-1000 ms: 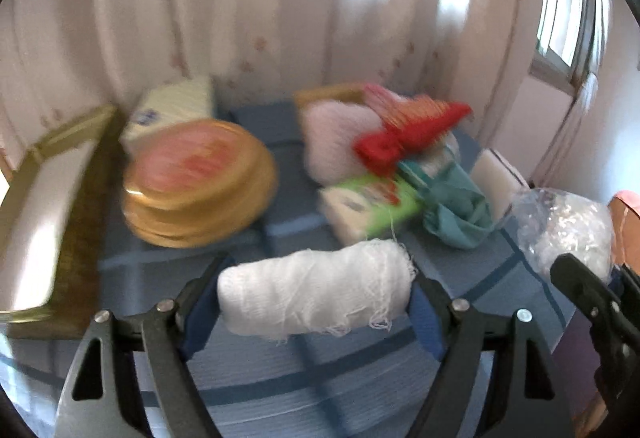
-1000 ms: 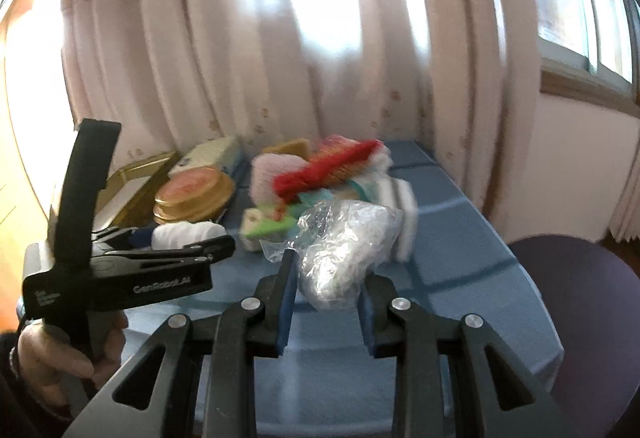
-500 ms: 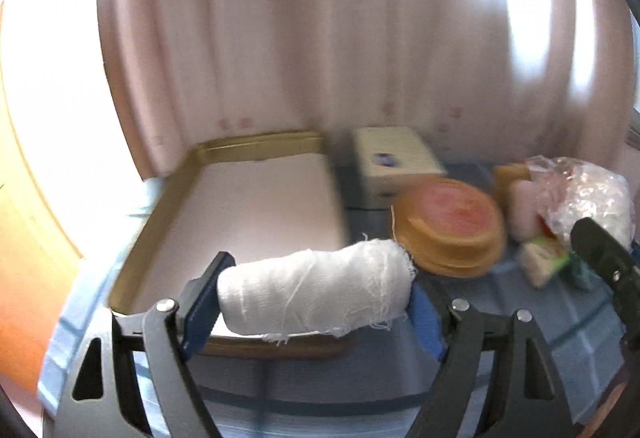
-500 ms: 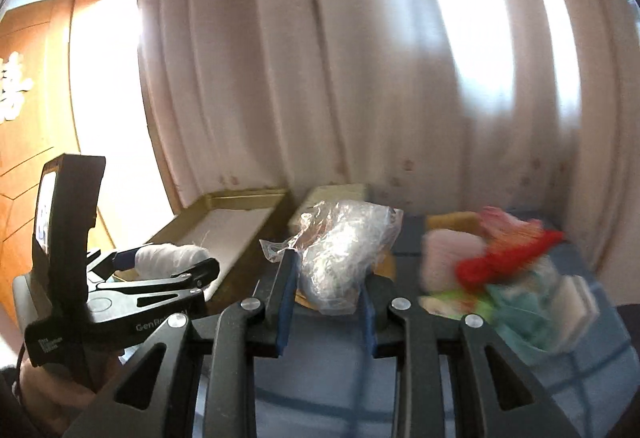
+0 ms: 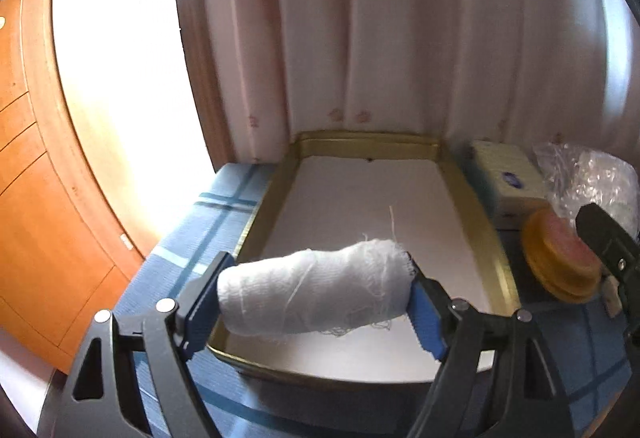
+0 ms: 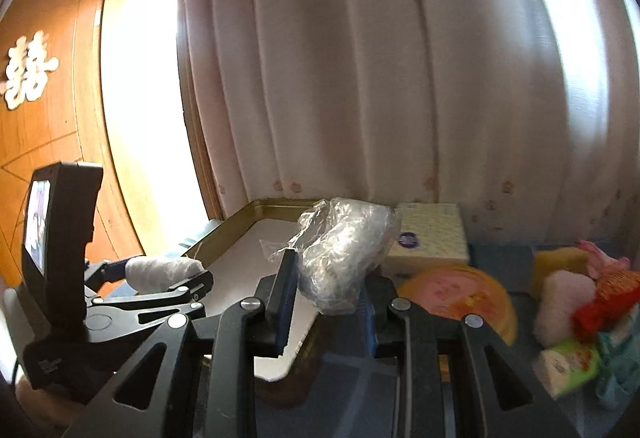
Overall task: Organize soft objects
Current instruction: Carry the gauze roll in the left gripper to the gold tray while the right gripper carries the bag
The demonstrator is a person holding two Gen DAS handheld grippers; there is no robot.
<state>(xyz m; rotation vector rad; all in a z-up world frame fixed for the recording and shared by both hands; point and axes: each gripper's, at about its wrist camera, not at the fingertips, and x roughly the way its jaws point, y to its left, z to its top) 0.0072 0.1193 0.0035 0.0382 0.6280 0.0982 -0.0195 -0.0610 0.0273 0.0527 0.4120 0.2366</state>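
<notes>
Blue checked cloth covers the surface [image 5: 208, 222], which backs onto a pink curtain [image 5: 400, 37].

Left gripper [image 5: 316, 302]: jaws clamp 1 white gauze roll [image 5: 316, 294] end to end, held above the near end of the tray [image 5: 472, 205]. Right gripper [image 6: 326, 302]: jaws are closed on 1 crinkled clear bag [image 6: 344, 250], held over the tray's right edge.

Beyond the jaws lies 1 gold-rimmed tray with a white liner and nothing in it. Just beside its right rim sit 1 round orange tin [image 6: 456, 294] and 1 cream box [image 6: 432, 238]. Farther right is a blurred pile of soft items [image 6: 576, 310]; its count cannot be told.

Step in hand, as judged: deposit both items in the tray.
1. Lower each gripper until its item is close to the liner, inside the rim.
2. Place the roll parallel to a tray side, so it cannot roll far.
3. Keep the 2 grippers apart; set the bag clear of the roll.
4. Open the jaws fully before lifting.
</notes>
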